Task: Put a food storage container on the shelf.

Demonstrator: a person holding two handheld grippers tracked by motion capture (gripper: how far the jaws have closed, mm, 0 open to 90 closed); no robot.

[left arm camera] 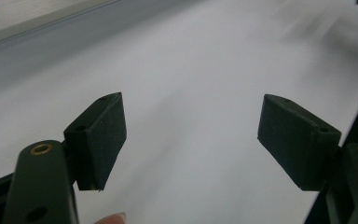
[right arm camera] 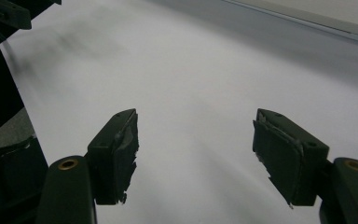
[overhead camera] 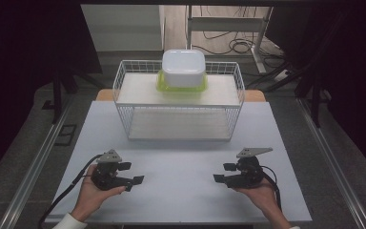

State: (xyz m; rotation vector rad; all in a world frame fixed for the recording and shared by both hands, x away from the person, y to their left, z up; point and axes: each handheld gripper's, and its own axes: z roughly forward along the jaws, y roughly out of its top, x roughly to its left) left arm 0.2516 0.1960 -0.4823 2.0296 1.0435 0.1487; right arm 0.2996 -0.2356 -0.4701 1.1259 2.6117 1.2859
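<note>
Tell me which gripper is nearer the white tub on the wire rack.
Neither clearly. The left gripper sits near the table's front left, the right gripper near its front right, both open and well short of the white tub on the wire rack.

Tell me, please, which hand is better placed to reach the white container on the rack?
Neither clearly: left tongs and right tongs rest open, roughly equally far from the centred white container.
</note>
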